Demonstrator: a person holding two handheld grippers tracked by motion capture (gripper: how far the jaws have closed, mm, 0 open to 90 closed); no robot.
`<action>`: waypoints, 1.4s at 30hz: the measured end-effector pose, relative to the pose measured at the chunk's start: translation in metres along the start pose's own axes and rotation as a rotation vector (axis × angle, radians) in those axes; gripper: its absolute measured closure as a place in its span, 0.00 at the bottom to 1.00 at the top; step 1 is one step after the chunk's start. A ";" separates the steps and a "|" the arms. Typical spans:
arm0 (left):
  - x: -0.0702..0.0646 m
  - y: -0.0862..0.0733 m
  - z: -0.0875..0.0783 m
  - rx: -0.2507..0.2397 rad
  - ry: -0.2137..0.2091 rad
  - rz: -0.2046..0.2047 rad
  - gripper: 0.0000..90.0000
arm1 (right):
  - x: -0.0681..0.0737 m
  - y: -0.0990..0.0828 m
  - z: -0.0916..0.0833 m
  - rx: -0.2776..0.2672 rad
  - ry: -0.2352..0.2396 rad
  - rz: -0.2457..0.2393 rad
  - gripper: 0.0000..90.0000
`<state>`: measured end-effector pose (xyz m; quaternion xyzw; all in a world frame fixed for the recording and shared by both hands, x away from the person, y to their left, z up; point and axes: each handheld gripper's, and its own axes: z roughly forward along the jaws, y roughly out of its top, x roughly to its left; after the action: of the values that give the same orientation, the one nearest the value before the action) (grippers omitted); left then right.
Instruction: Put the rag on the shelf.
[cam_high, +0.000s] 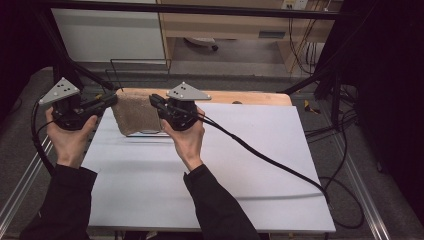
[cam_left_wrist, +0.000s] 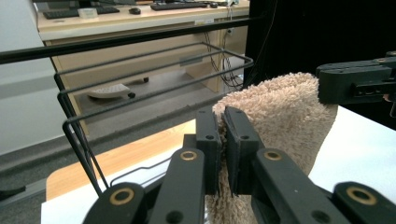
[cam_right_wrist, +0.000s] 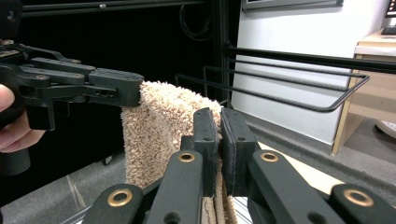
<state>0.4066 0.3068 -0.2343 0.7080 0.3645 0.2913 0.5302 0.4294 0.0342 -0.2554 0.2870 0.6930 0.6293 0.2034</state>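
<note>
A beige terry towel (cam_high: 134, 116) hangs in the air over the far end of the white table (cam_high: 225, 165), stretched between both grippers. My left gripper (cam_high: 113, 98) pinches its upper left corner, and my right gripper (cam_high: 154, 101) pinches its upper right corner. In the left gripper view the black jaws (cam_left_wrist: 223, 122) are shut on the towel's edge (cam_left_wrist: 280, 107), with the other gripper (cam_left_wrist: 357, 84) clamped on the far corner. In the right gripper view the jaws (cam_right_wrist: 219, 122) are shut on the towel (cam_right_wrist: 159, 121), and the left gripper (cam_right_wrist: 93, 84) grips the opposite corner.
A black wire rack (cam_high: 140, 64) stands just beyond the table's far edge, behind the towel; it also shows as the rack (cam_left_wrist: 140, 65) and the rack (cam_right_wrist: 289, 79). A wooden board (cam_high: 250, 97) runs along the back. A cable (cam_high: 270, 162) trails across the table's right half.
</note>
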 end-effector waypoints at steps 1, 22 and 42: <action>0.000 0.001 0.001 -0.002 -0.005 -0.002 0.94 | 0.000 0.001 0.000 -0.003 0.000 0.000 0.95; 0.014 0.025 0.003 -0.074 0.014 -0.004 0.94 | -0.002 0.030 0.010 -0.046 -0.018 -0.044 0.95; 0.023 0.042 0.003 -0.155 0.014 -0.006 0.94 | -0.004 0.057 0.017 -0.086 -0.033 -0.081 0.95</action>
<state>0.4305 0.3171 -0.1943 0.6616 0.3468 0.3221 0.5817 0.4510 0.0467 -0.2015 0.2601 0.6728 0.6451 0.2520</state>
